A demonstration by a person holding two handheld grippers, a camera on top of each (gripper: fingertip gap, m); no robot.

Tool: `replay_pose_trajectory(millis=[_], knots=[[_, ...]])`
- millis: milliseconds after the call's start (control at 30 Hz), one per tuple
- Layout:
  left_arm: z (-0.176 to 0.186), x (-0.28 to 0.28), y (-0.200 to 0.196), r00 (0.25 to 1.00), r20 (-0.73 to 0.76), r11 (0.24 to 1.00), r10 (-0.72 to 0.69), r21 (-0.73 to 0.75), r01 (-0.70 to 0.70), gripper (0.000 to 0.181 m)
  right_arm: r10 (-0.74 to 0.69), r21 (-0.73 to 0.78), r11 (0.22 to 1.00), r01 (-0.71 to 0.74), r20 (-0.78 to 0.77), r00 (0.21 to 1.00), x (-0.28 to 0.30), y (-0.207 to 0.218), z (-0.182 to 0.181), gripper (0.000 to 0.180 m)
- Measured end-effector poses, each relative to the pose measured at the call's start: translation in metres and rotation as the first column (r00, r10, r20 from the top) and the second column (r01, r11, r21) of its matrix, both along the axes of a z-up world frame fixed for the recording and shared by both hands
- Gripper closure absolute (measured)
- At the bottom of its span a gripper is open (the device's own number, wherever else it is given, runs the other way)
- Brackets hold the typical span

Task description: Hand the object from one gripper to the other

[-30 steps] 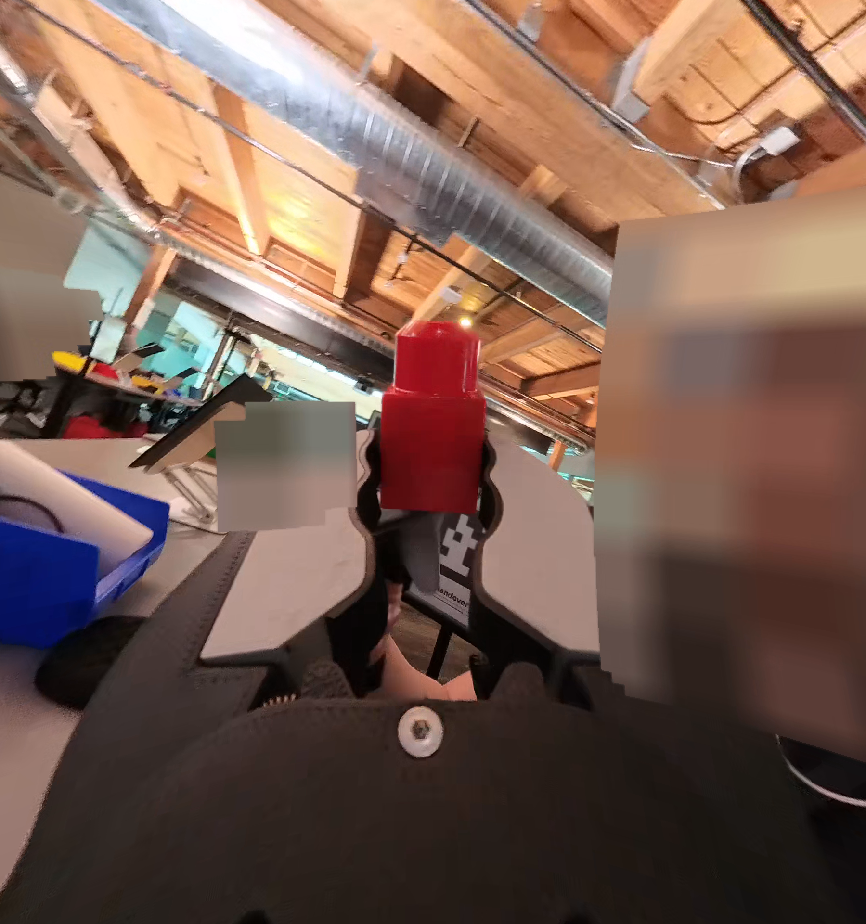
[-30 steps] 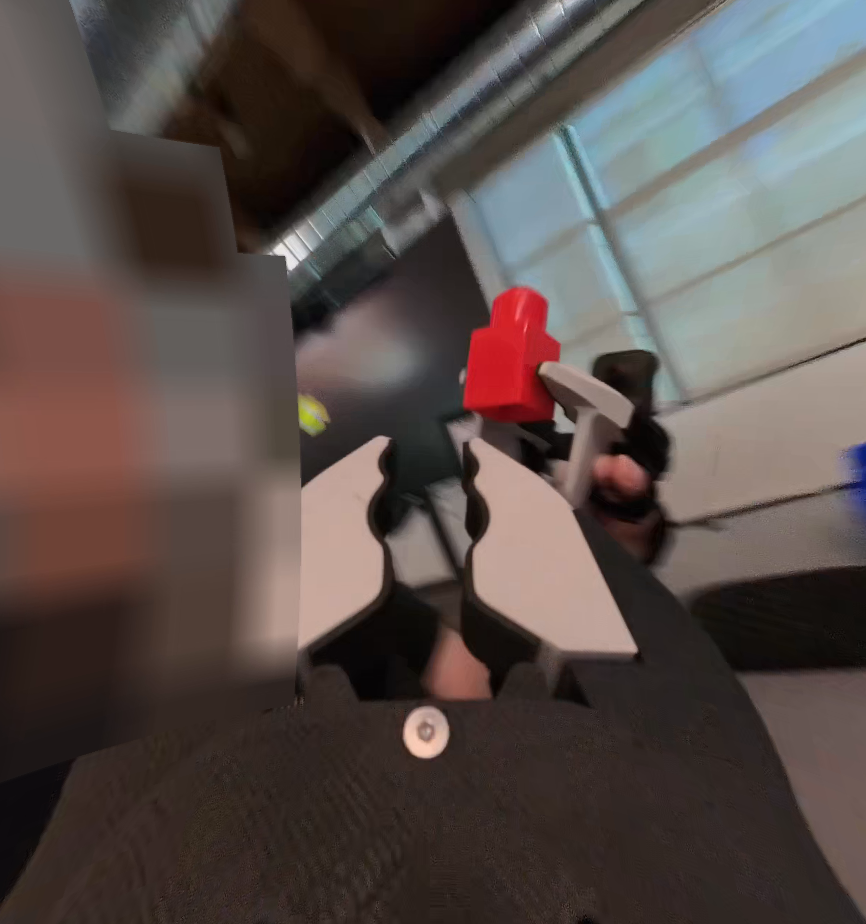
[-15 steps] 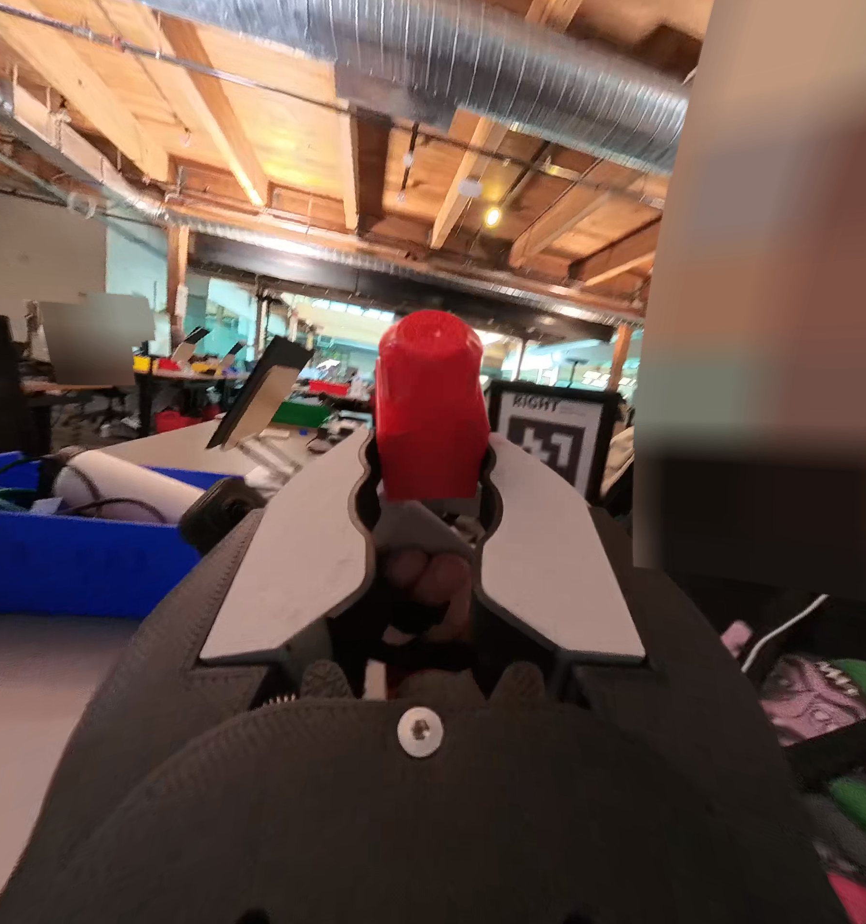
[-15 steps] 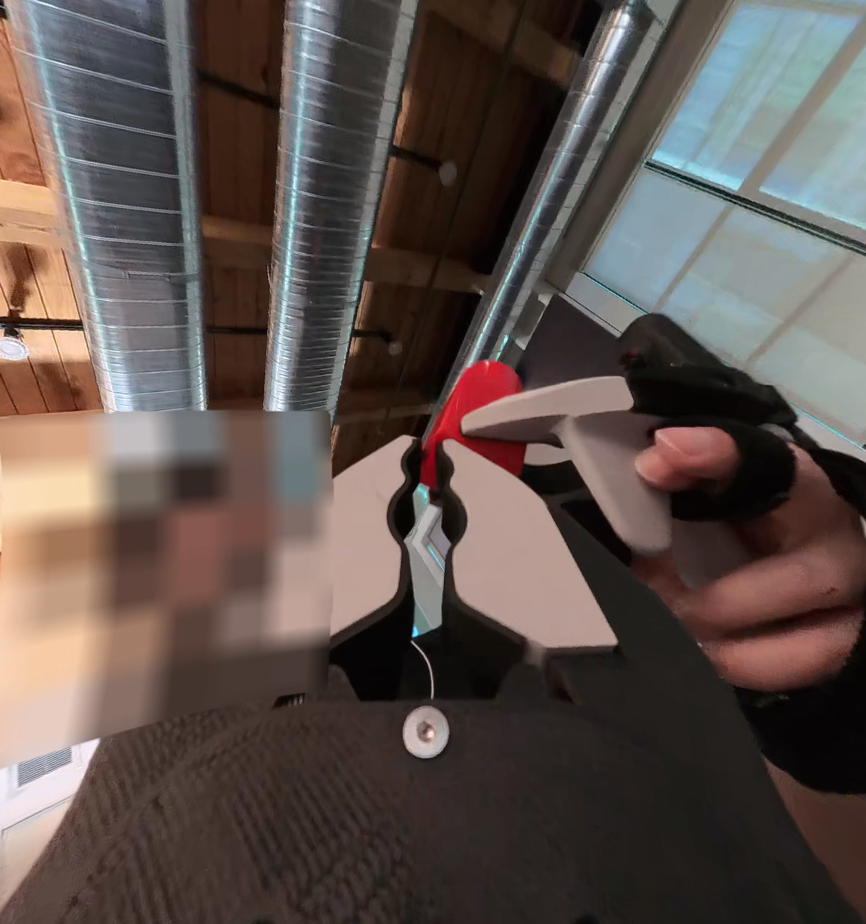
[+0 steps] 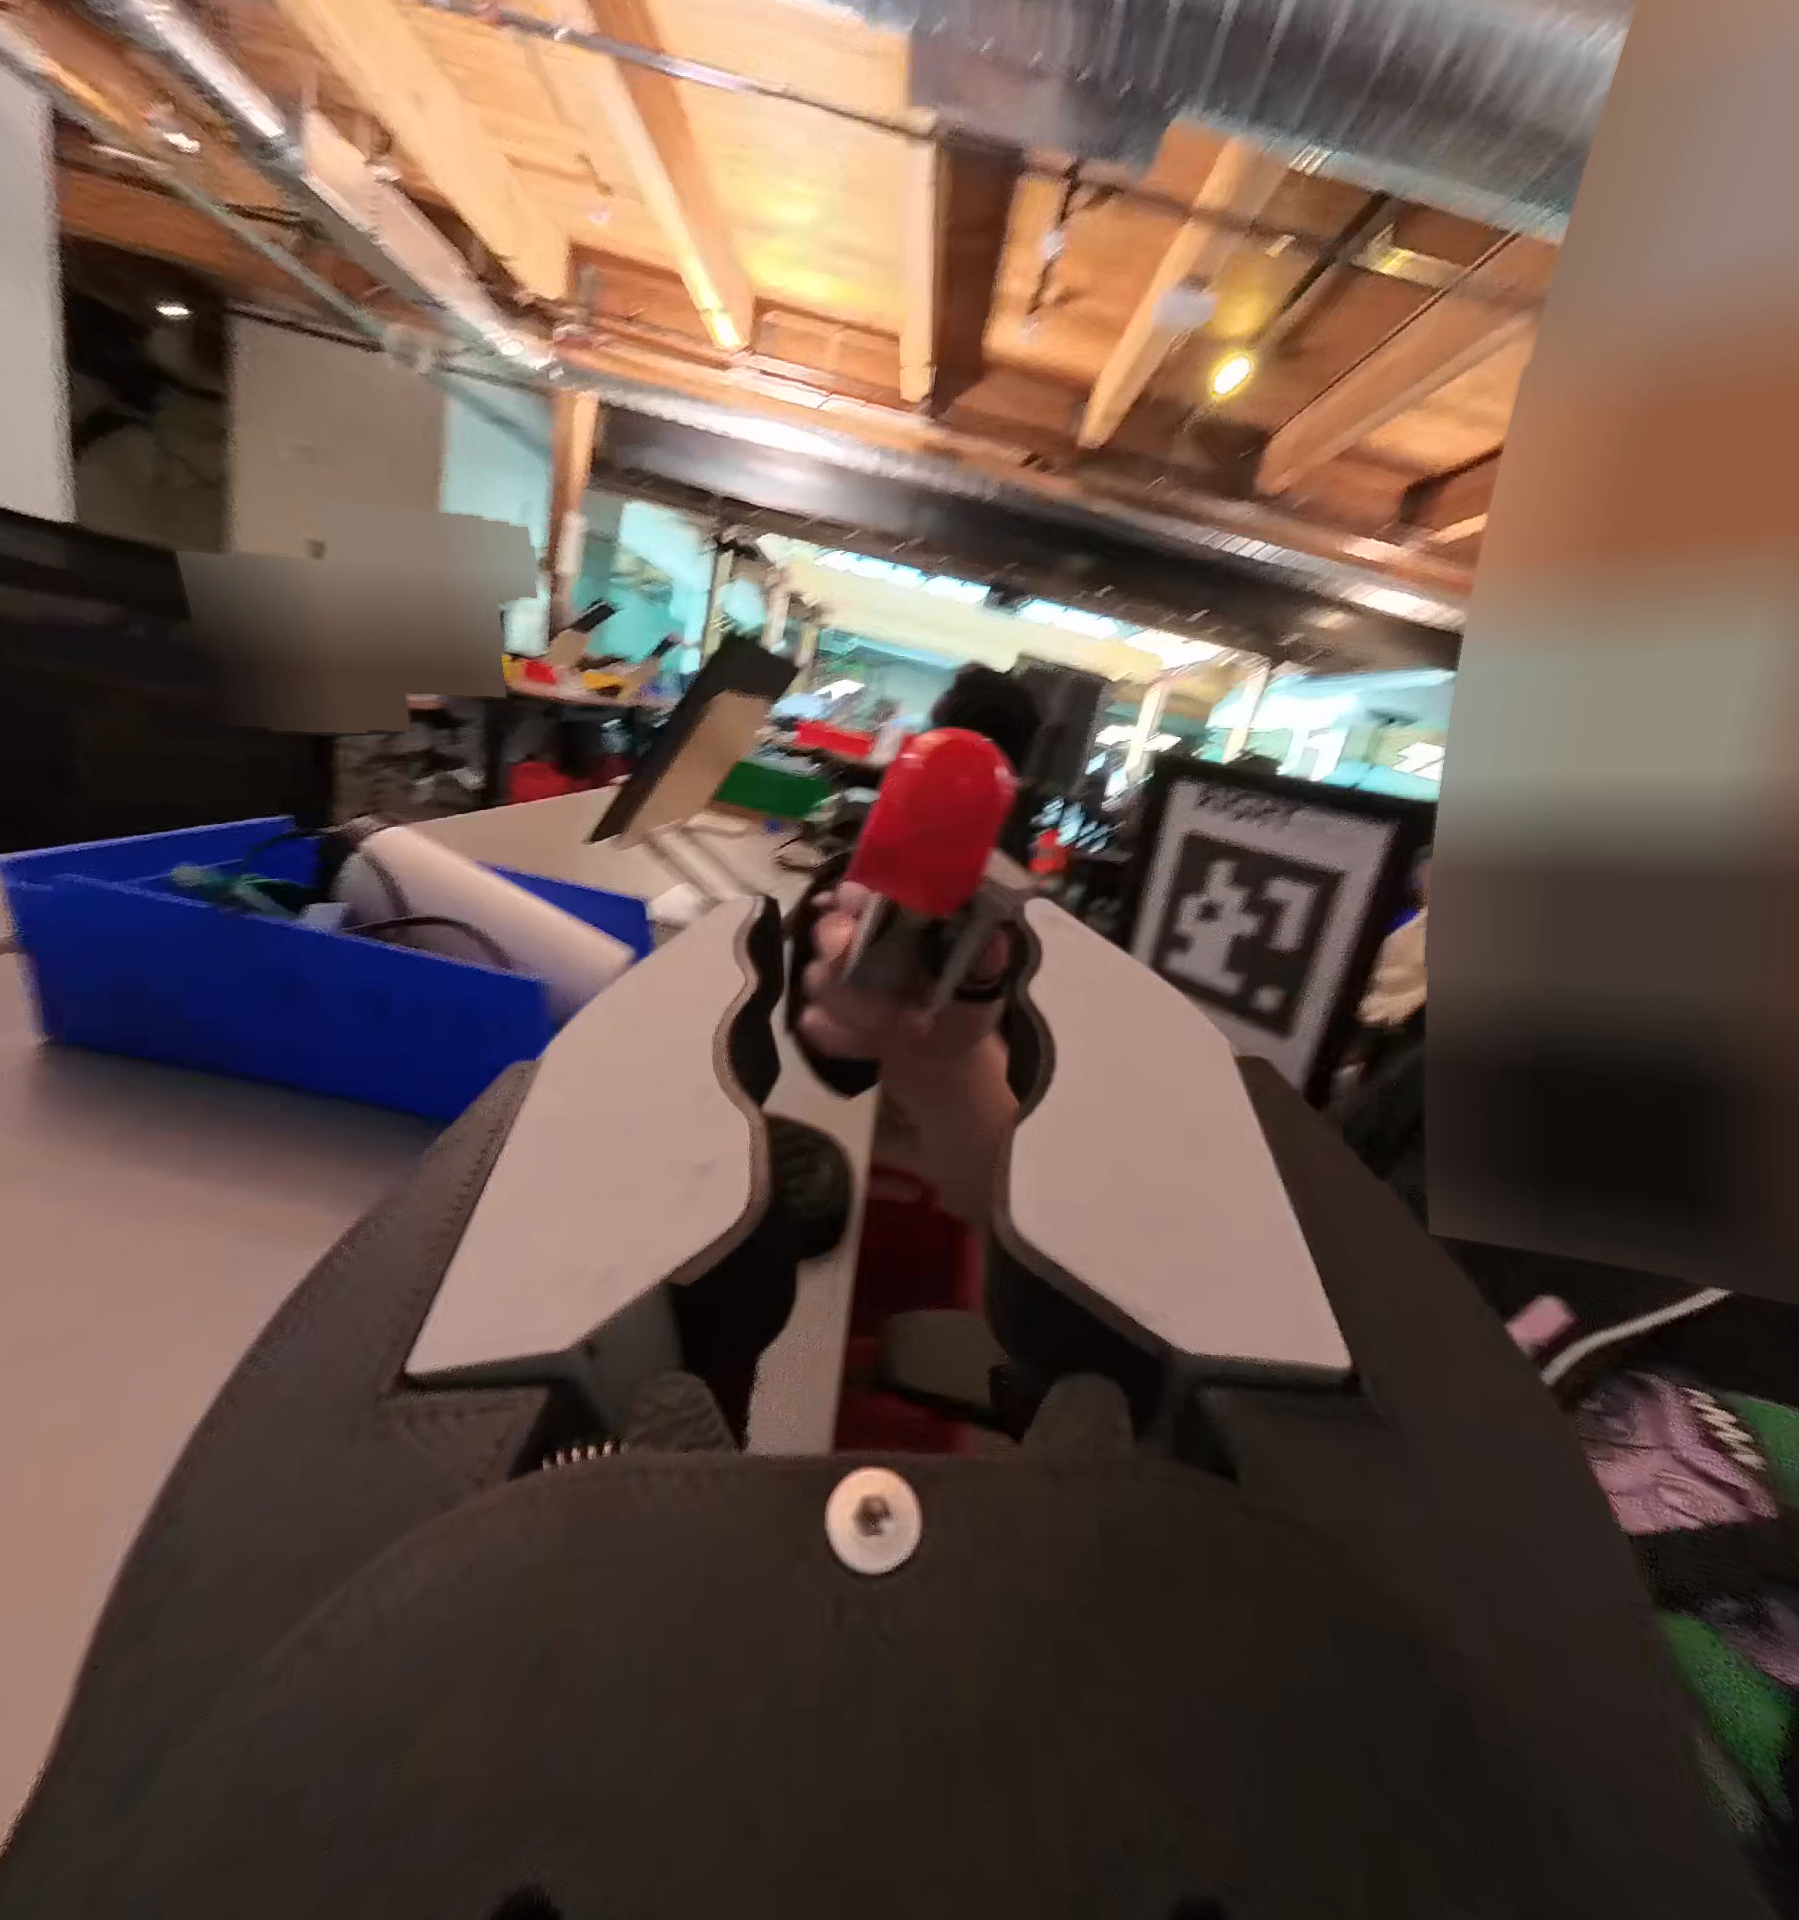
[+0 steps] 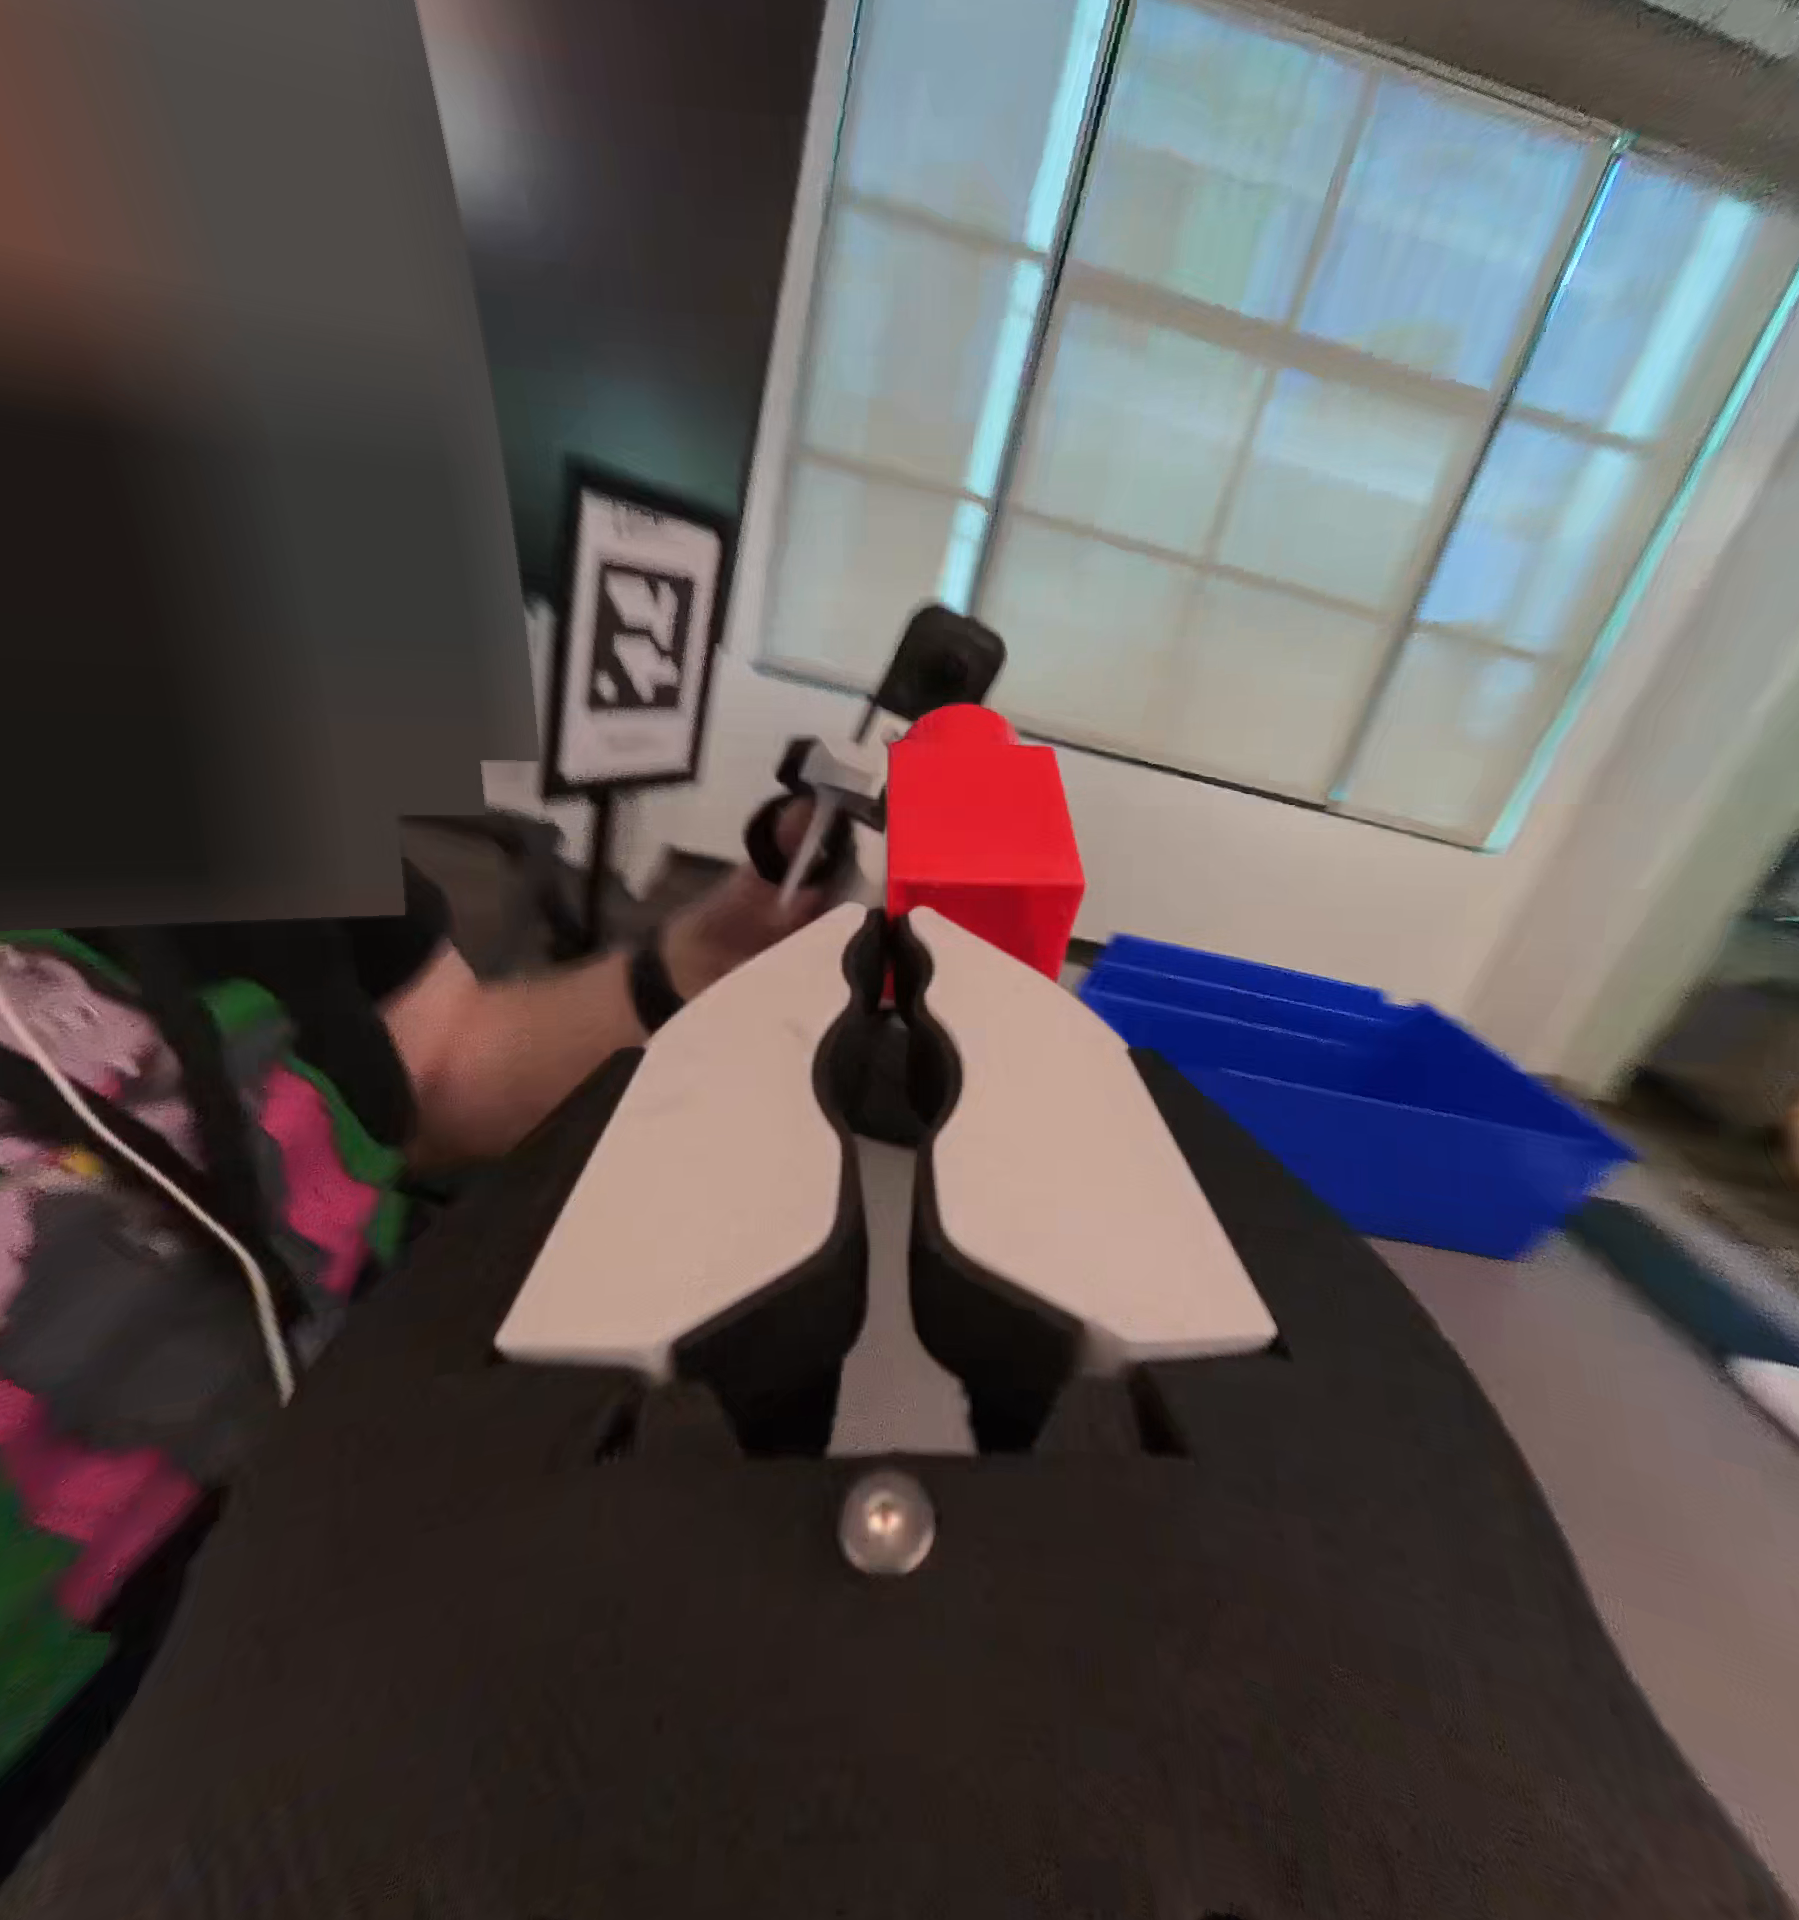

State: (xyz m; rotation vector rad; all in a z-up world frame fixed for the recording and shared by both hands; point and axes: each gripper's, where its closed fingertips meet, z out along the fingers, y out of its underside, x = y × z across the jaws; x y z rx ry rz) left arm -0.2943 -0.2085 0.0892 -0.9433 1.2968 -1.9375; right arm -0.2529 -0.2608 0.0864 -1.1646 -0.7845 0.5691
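Handover looks done. Right gripper (image 6: 887,925) pinches lower edge of red block (image 6: 978,831), frame centre. Left gripper (image 5: 890,935) gapes wide, empty, block (image 5: 931,836) just beyond its tips. Left: draw apart, perhaps.

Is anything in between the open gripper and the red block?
Nothing visible. The left gripper is open, and past its tips only air lies before the red plastic block, which the right gripper pinches at its edge.

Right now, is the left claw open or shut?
Open. In the left wrist view the left claw has its fingers spread wide with nothing between them; the red block sits beyond, held by the right claw.
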Motion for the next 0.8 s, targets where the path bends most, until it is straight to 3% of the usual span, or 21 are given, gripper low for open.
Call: replay_pose_trajectory(millis=[67, 167, 300, 567, 633, 700, 800], knots=[[-0.004, 0.008, -0.011, 0.998, -0.043, 0.995, 0.045, 0.094, -0.041, 0.139, -0.126, 0.032, 0.992, 0.122, 0.146, 0.981, 0.0, 0.001, -0.008, 0.177], [-0.007, 0.016, -0.032, 0.996, -0.07, 0.978, 0.05, 0.206, -0.035, 0.142, -0.132, 0.026, 0.991, 0.13, 0.272, 0.953, -0.01, -0.005, -0.022, 0.177], [-0.019, 0.023, -0.04, 0.99, -0.099, 0.933, 0.101, 0.356, -0.06, 0.152, -0.15, 0.02, 0.988, 0.152, 0.318, 0.936, -0.012, -0.005, -0.029, 0.177], [-0.025, 0.022, -0.049, 0.994, -0.076, 0.903, 0.075, 0.427, -0.035, 0.152, -0.075, -0.054, 0.994, 0.098, 0.33, 0.941, -0.012, -0.012, -0.04, 0.177], [-0.021, 0.024, -0.043, 0.992, -0.028, 0.902, 0.122, 0.42, -0.099, 0.153, -0.153, 0.002, 0.987, 0.16, 0.297, 0.943, -0.006, -0.005, -0.033, 0.175], [-0.011, 0.024, -0.032, 0.985, 0.028, 0.922, 0.168, 0.349, -0.167, 0.153, -0.24, 0.103, 0.97, 0.222, 0.229, 0.943, 0.0, -0.001, -0.02, 0.145], [0.011, 0.014, -0.008, 0.981, 0.11, 0.986, 0.158, 0.029, -0.162, 0.152, -0.259, 0.149, 0.959, 0.24, 0.123, 0.958, 0.004, -0.002, -0.007, 0.141]])
